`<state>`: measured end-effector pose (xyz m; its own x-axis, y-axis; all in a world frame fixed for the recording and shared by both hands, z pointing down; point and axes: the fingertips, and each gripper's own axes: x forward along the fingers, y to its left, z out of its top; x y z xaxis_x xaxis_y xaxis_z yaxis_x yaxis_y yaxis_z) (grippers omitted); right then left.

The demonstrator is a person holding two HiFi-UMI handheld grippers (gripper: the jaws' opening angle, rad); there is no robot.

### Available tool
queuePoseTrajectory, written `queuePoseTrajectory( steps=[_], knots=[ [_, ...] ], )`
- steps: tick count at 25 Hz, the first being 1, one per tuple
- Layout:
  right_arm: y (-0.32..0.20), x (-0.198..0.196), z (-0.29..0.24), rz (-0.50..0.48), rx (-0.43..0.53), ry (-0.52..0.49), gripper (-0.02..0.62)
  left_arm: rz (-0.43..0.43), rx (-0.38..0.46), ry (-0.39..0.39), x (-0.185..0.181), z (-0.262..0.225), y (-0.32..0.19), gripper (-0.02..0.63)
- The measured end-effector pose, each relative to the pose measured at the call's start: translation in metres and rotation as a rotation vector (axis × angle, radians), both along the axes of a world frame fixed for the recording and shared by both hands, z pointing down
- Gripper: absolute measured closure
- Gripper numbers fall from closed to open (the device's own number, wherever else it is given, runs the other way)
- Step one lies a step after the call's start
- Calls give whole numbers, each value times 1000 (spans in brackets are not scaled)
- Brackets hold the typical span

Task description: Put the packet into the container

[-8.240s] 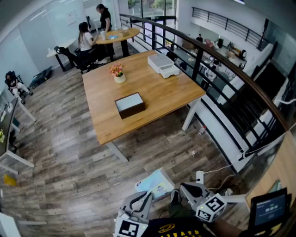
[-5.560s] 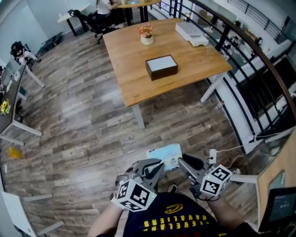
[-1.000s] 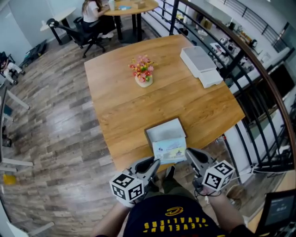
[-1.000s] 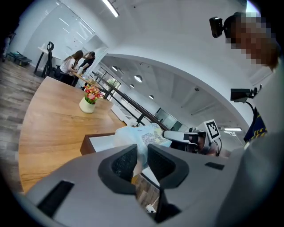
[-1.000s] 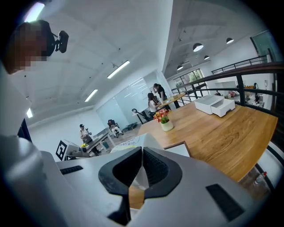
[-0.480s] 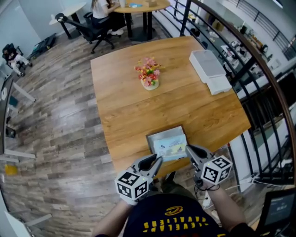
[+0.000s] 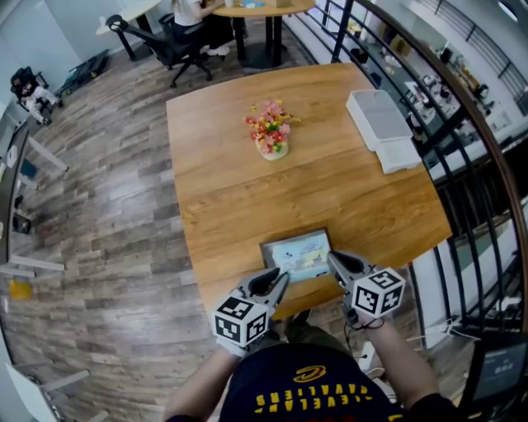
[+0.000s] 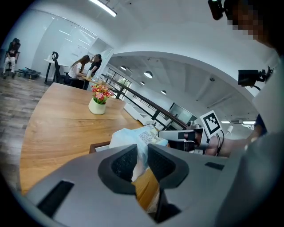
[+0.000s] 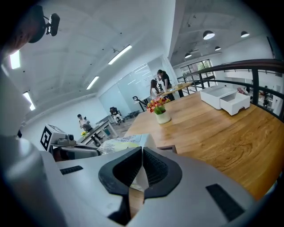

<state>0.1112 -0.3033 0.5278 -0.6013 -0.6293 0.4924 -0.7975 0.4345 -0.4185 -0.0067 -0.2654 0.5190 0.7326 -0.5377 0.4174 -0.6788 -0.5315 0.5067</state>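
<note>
A light blue and white packet (image 7: pixel 304 255) hangs stretched between my two grippers, right over the dark-walled container (image 7: pixel 266 249) near the table's front edge. It covers most of the box's opening. My left gripper (image 7: pixel 281 278) is shut on the packet's left edge (image 8: pixel 141 141), and my right gripper (image 7: pixel 333 260) is shut on its right edge (image 9: pixel 138 176). In the left gripper view the container's brown rim (image 8: pixel 100 146) shows just below the packet. The right gripper view shows the rim (image 9: pixel 167 148) behind the packet (image 9: pixel 119 143). I cannot tell whether the packet touches the box's floor.
A vase of flowers (image 7: pixel 270 133) stands mid-table. Two white trays (image 7: pixel 382 125) lie at the table's (image 7: pixel 223 198) far right, beside a black railing (image 7: pixel 462 124). People sit at a round table (image 7: pixel 247 7) far behind. Wood floor lies to the left.
Both grippers have moved forward and down with the packet, from above the table's front edge to over the container's opening. I have come closer to the table.
</note>
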Motion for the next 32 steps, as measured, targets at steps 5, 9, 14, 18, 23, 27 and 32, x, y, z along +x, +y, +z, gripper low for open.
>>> queuePoseTrajectory(
  steps=[5,9,14,18,23,27,32],
  knots=[
    [-10,-3,16,-28,-7,32,578,-10,-19,-40,-1,15,-7,532],
    [-18,-6,27,-47,-11,58,578,-5,-34,-83,-2,27,-13,532],
    [-21,-6,43,-80,-10,128,578,28,-43,-162,2,44,-12,532],
    [-21,-9,54,-130,19,246,578,75,-16,-289,4,55,-12,532],
    [-19,-13,65,-189,60,394,578,149,26,-461,6,72,-11,532],
    [-15,-12,73,-219,40,457,577,183,1,-528,8,82,-7,532],
    [-13,-10,81,-224,16,485,577,196,-31,-582,9,91,-5,532]
  ],
)
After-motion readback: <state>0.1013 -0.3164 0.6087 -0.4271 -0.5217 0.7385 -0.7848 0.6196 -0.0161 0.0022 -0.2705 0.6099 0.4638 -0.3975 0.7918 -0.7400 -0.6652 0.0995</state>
